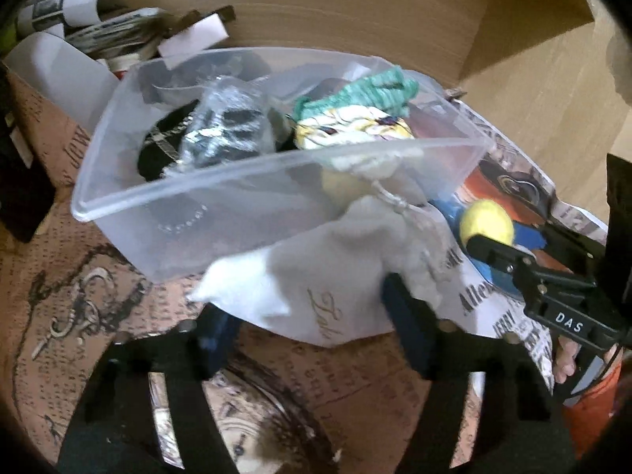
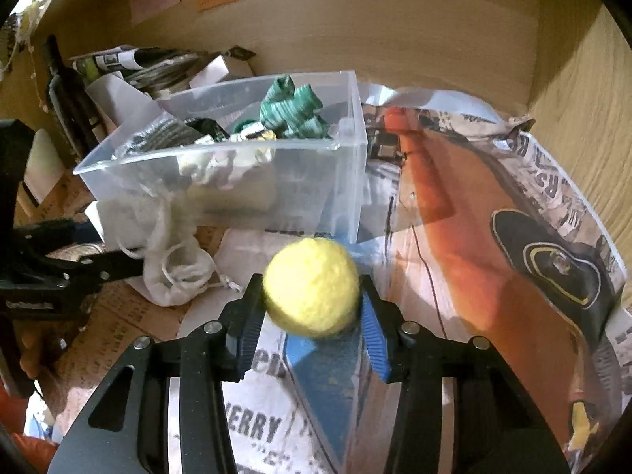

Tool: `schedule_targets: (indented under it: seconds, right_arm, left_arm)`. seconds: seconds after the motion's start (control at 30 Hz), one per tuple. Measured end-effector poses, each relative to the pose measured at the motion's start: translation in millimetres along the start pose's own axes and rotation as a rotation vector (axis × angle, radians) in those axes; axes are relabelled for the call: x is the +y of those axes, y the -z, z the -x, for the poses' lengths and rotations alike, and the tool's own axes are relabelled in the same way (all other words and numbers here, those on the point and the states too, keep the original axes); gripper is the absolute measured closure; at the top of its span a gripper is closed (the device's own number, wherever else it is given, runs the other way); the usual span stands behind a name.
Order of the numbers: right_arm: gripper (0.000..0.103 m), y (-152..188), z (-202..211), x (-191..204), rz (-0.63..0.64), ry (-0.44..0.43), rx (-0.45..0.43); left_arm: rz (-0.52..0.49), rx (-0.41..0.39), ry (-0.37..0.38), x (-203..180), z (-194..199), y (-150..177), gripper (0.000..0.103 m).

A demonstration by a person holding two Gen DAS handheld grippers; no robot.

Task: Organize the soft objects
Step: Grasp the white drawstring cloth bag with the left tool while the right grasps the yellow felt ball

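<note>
A clear plastic bin [image 1: 118, 181] [image 2: 347, 181] holds a teal knitted piece [image 1: 375, 93] [image 2: 294, 108], a pale patterned soft item [image 1: 351, 128] and a wrapped dark item [image 1: 225, 126]. My left gripper [image 1: 316, 316] is shut on a white drawstring cloth pouch [image 1: 324, 276] [image 2: 173, 272], held against the bin's near wall, its cord over the rim. My right gripper [image 2: 312, 296] [image 1: 493, 245] is shut on a yellow fuzzy ball [image 2: 312, 286] [image 1: 488, 223], just in front of the bin's right corner.
Printed paper [image 2: 474, 213] covers the surface to the right. Patterned brown paper [image 1: 79, 296] lies to the left. Rolled papers and boxes [image 1: 118, 35] are stacked behind the bin. Wooden walls [image 2: 395, 19] close off the back and right. A dark bottle [image 2: 67, 87] stands at the far left.
</note>
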State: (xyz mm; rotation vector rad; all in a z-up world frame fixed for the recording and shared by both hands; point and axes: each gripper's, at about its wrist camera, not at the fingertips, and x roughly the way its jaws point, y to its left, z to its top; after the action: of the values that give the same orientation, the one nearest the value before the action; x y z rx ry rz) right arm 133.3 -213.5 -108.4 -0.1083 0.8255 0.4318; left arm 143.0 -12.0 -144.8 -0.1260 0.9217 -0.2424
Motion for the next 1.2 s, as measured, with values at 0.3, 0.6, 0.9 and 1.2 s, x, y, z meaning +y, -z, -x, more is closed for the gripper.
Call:
schedule_targets:
  seconds: [0.3, 0.6, 0.9, 1.2]
  right_arm:
    - [0.061, -6.2, 21.2, 6.1, 0.024, 0.015, -0.066]
    - [0.061, -24.9, 52.3, 11.4, 0.029, 0.003, -0.176]
    - [0.061, -48.5, 72.9, 21.5, 0.047, -0.022, -0.282]
    - [0.061, -73.5, 60.2, 27.2, 0.062, -0.019, -0.31]
  left_arm:
    - [-0.036, -0.041, 0.018, -13.1, 24.7, 13.8, 0.082]
    - [-0.049, -0.178, 0.016, -20.6, 79.5, 8.8, 0.085]
    - [-0.063, -0.342, -0.044, -15.5, 124.4, -21.6, 0.085]
    - [-0.033, -0.391, -0.076, -7.2, 113.2, -57.2, 0.085]
